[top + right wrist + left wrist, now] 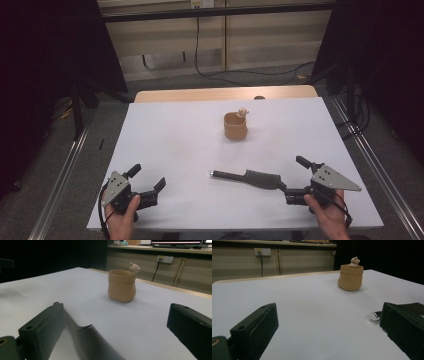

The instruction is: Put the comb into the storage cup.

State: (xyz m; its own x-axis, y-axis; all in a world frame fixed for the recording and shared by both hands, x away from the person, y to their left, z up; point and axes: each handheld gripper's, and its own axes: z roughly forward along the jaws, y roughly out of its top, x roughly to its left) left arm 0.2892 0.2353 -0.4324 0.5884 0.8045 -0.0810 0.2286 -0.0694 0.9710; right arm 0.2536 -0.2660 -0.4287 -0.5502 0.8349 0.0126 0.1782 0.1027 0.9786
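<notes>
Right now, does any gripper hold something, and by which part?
Nothing is held. The left gripper is open over bare table; the right gripper is open beside the comb, not closed on it.

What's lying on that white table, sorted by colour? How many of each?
Black: 1, the comb near the right gripper.
Tan: 1, the cup with a small bear figure on its rim.
Total: 2 things on the white table, not counting the two hand-held grippers.
</notes>
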